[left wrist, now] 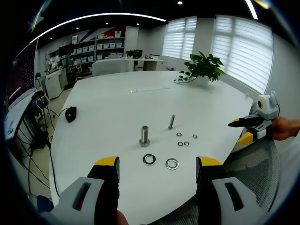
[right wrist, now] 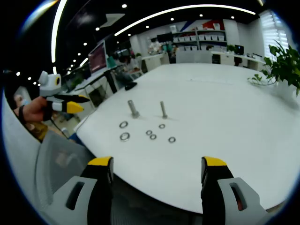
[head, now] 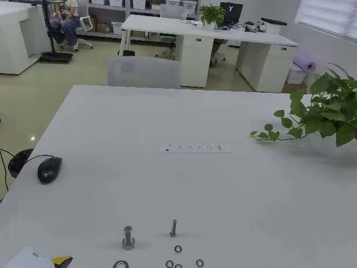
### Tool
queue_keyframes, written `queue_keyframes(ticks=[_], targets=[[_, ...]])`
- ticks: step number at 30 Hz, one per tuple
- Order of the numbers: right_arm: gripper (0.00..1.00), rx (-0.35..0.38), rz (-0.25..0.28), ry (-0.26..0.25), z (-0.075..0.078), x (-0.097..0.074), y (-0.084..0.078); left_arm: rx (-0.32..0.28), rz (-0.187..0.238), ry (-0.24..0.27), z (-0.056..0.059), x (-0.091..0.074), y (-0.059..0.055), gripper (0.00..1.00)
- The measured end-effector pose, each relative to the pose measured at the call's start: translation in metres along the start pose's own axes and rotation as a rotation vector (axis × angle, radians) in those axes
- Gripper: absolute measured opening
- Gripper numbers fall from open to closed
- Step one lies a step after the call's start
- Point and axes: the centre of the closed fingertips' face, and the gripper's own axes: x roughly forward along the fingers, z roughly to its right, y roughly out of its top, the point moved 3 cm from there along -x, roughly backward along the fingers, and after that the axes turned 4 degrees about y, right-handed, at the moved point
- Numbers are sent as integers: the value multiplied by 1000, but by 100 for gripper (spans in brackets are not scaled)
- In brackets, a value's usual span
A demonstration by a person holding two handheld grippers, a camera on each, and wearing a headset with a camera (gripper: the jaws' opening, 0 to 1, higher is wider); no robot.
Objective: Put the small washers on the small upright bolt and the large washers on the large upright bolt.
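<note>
Both tools idle. Left gripper (left wrist: 157, 163) has its jaws spread wide with nothing between them, and it sits off the near edge of the white table (left wrist: 117, 101). Right gripper (right wrist: 157, 161) is the same: jaws wide apart, empty, back from the table edge over grey chair mesh. Each gripper view catches the other tool out at the side, held in a hand with its yellow tips pointing in toward the table. The large upright steel bolt (left wrist: 144, 135) and the small upright steel bolt (left wrist: 171, 121) stand near each other close to the near edge, both bare. Left gripper view has both large flat steel washers (left wrist: 149, 159) lying on the table between the large bolt and the edge, close together. The four small steel washers (left wrist: 180, 143) lie in a loose cluster near the small bolt's base, none touching it. Head view crops this: bolts sit at the bottom of frame, washers run into the lower edge, one large washer partly in frame. Head view adds the far table: black computer mouse (head: 49, 169) at left, white power strip (head: 193, 148) mid-table, green leafy plant (head: 329, 111) at right.
</note>
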Motion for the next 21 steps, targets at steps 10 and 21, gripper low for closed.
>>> queue_keyframes(ticks=[10,21], targets=[[78,-3,-5,-2,-1,0,0,3,5,6,-4,-1,2,66],[78,-3,-9,-3,-1,0,-1,1,3,6,-5,-1,1,66]])
